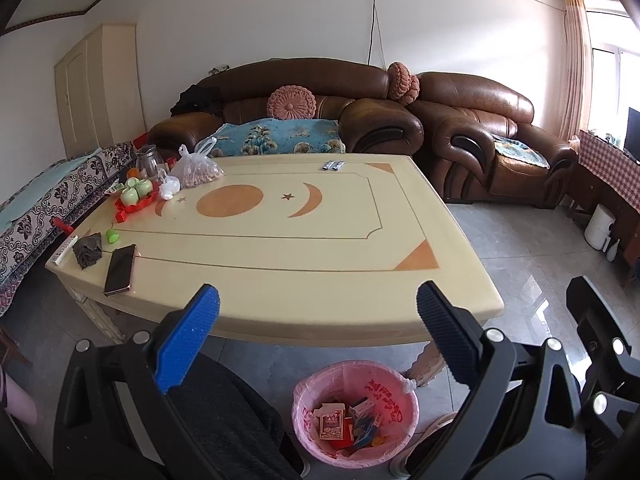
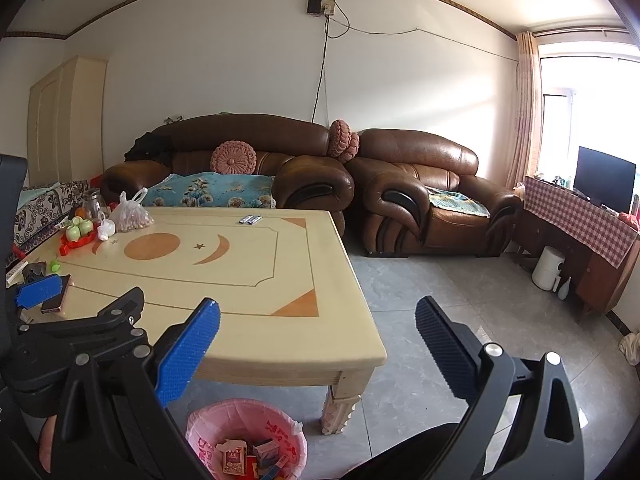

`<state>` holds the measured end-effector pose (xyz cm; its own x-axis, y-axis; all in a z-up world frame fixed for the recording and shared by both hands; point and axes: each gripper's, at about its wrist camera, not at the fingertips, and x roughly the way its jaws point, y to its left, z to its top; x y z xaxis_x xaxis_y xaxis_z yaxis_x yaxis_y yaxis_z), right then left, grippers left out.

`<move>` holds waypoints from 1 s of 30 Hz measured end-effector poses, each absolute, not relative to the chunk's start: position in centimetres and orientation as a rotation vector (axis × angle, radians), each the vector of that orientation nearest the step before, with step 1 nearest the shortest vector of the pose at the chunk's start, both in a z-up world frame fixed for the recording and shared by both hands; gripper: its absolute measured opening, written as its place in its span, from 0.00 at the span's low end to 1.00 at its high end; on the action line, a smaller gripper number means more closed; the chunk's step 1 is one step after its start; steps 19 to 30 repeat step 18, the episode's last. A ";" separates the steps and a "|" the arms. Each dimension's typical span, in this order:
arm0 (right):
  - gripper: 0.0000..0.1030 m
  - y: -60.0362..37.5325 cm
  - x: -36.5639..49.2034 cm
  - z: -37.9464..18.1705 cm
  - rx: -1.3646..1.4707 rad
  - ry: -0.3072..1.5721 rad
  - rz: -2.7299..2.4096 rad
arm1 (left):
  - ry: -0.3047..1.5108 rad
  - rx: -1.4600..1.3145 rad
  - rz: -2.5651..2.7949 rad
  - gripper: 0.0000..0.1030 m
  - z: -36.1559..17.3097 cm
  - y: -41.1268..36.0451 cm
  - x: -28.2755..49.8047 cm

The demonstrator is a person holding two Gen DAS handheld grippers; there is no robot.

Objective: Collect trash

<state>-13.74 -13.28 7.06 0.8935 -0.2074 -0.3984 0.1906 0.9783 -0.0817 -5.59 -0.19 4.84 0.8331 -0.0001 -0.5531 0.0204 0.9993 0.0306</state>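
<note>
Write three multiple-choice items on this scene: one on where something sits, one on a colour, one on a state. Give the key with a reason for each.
1. Where is the trash bin?
A. On the table
B. On the floor at the table's near edge
C. On the sofa

2. What colour is the liner in the bin?
A. Pink
B. Black
C. Blue

3. How do the left gripper and the right gripper stand?
A. Both shut on cartons
B. Left shut, right open
C. Both open and holding nothing

Key:
1 B: the bin stands on the grey tiles below the near edge of the table, beside one of its legs.
2 A: a pink bag with red print is folded over the rim, with small cartons inside.
3 C: in each wrist view the fingers are spread wide with nothing between them.
</note>
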 end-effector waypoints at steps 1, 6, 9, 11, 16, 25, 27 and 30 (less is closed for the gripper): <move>0.93 -13.3 -13.8 7.1 -0.039 0.417 -0.205 | 0.582 0.036 -0.009 0.94 4.9 -0.2 -5.6; 0.93 -13.3 -13.9 7.0 -0.039 0.413 -0.207 | 0.582 0.038 -0.007 0.94 4.9 -0.2 -5.7; 0.93 -13.4 -13.9 7.0 -0.039 0.414 -0.207 | 0.585 0.038 -0.010 0.94 4.9 -0.2 -5.8; 0.93 -13.4 -14.0 7.0 -0.039 0.413 -0.206 | 0.588 0.038 -0.008 0.94 4.9 -0.2 -5.8; 0.93 -13.4 -14.0 7.0 -0.039 0.412 -0.206 | 0.587 0.043 -0.002 0.94 4.9 -0.2 -5.8; 0.93 -13.4 -14.0 7.0 -0.039 0.412 -0.206 | 0.588 0.042 -0.003 0.94 4.9 -0.1 -5.8; 0.93 -13.4 -14.0 7.0 -0.039 0.412 -0.206 | 0.588 0.042 -0.003 0.94 4.9 -0.1 -5.8; 0.93 -13.4 -14.0 7.0 -0.039 0.412 -0.206 | 0.588 0.042 -0.003 0.94 4.9 -0.1 -5.8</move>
